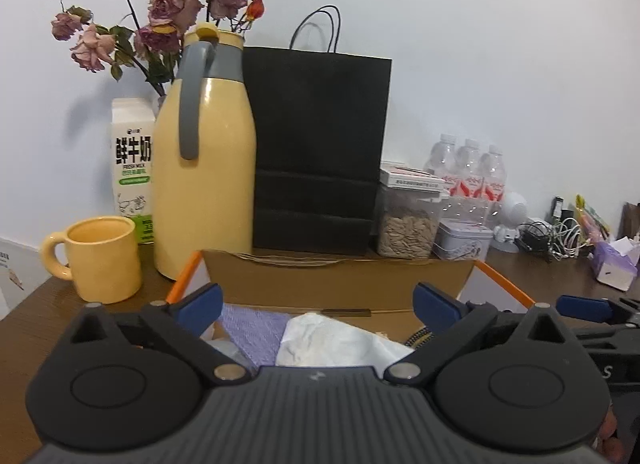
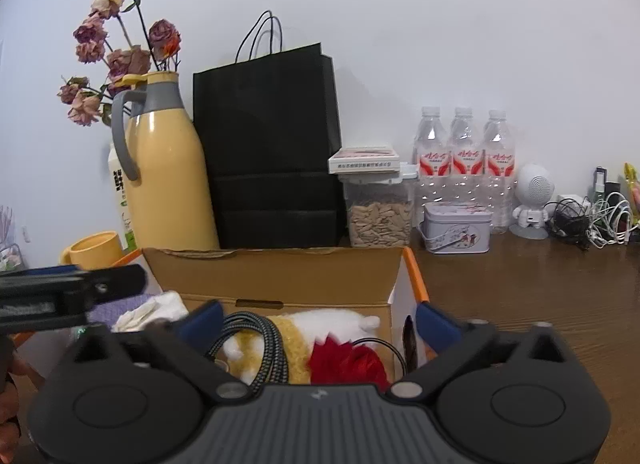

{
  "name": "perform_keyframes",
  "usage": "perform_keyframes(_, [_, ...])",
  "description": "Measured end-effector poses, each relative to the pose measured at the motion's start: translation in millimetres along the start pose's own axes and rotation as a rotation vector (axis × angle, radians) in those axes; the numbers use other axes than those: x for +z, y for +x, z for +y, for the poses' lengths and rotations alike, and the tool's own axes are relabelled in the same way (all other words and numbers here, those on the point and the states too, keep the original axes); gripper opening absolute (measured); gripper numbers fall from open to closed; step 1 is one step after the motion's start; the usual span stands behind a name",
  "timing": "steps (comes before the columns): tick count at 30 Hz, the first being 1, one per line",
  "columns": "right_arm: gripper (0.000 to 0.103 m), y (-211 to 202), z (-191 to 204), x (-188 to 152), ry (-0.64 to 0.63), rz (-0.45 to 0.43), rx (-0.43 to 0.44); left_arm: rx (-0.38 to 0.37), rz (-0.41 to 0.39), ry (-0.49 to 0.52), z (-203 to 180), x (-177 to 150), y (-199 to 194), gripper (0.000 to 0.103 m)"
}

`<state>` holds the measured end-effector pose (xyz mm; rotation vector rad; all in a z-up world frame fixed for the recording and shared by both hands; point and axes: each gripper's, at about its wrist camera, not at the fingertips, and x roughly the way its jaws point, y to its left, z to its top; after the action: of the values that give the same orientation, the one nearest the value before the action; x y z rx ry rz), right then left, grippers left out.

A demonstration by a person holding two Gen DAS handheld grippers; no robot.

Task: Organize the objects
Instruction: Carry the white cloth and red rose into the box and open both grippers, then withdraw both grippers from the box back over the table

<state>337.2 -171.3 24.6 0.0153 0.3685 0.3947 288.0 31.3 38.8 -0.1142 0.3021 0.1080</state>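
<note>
Over the open cardboard box (image 1: 340,288) on the brown worktop (image 2: 540,296), both claws hang side by side. Left claw (image 1: 318,306) has its blue pads spread wide with nothing between them; below it lie a lilac cloth (image 1: 252,328) and a crumpled white tissue (image 1: 332,340). Right claw (image 2: 318,318) is equally wide and empty, above a braided cable (image 2: 264,348) and a white, yellow and red plush toy (image 2: 336,344) inside the box. Behind the box stand a yellow thermos jug (image 1: 208,167), a black paper bag (image 1: 316,143), a yellow mug (image 1: 100,260) and 3 water bottles (image 2: 464,155).
</note>
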Motion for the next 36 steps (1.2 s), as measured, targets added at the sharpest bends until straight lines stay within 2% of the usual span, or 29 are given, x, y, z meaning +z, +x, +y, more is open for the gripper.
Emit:
perform_keyframes(5, [0.103,-4.7,2.5,0.5,-0.012,-0.019,-0.009,0.018,0.014,-0.011,2.3,-1.4,1.5,0.103])
perform_keyframes(11, [0.103,-11.6,4.1,1.4,-0.016,-0.040,-0.020,0.023,-0.007,-0.024,6.2,-1.8,-6.4,0.103])
perform_keyframes(22, [0.103,-47.5,5.2,-4.1,-0.048,-0.125,-0.039,0.007,-0.070,-0.014,12.1,-5.6,-45.4,0.103])
perform_keyframes(31, [0.103,-82.2,3.7,-23.6,-0.069,-0.133,-0.038,0.011,-0.009,0.014,22.6,-31.5,-75.3,0.103])
perform_keyframes(36, [0.103,-105.6,5.1,-40.4,-0.086,-0.100,-0.023,0.012,0.043,0.028,28.1,-47.4,-94.8,0.103])
